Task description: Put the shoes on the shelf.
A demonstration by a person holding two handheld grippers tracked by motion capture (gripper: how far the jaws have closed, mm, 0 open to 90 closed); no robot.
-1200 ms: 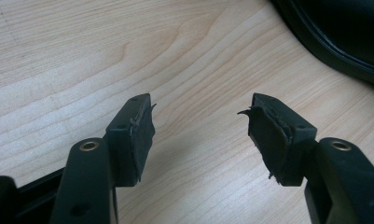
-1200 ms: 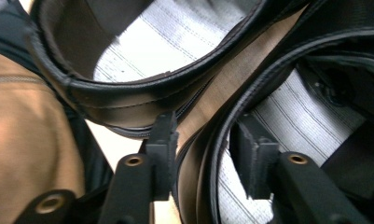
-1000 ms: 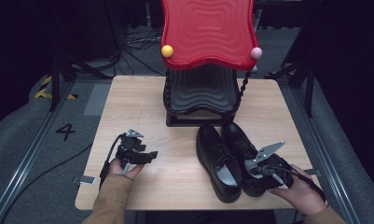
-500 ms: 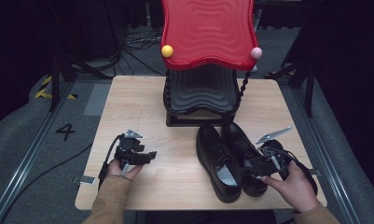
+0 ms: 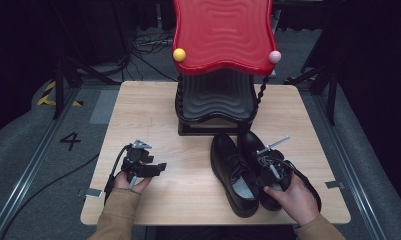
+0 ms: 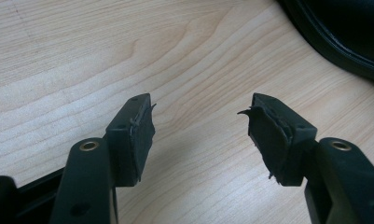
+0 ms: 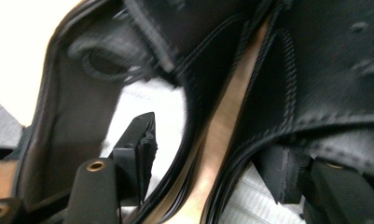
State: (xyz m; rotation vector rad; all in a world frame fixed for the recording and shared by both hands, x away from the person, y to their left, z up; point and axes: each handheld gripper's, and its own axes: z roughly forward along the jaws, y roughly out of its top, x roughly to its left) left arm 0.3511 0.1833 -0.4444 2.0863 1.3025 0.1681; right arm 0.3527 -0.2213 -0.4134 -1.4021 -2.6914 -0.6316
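Note:
Two black leather shoes stand side by side on the wooden table (image 5: 153,115), the left shoe (image 5: 233,175) and the right shoe (image 5: 250,145). My right gripper (image 5: 263,177) reaches down into the pair. In the right gripper view its jaws (image 7: 212,158) straddle the two inner walls, one jaw inside the left shoe (image 7: 72,116) over its white insole, the other inside the right shoe (image 7: 324,70). The jaws have just been closing, with a gap still beside the left pad. My left gripper (image 5: 158,169) rests open on the table's left side, nothing between its fingers (image 6: 201,133).
A shoe rack with a wavy red top (image 5: 223,35) and a black lower shelf (image 5: 215,97) stands at the table's back, just behind the shoes. A shoe's edge (image 6: 343,32) shows in the left gripper view's upper right. Bare wood lies between the left gripper and the shoes.
The right hand has moved left from beside the right shoe onto the pair, and its jaws now sit inside both shoes. The left hand has stayed put.

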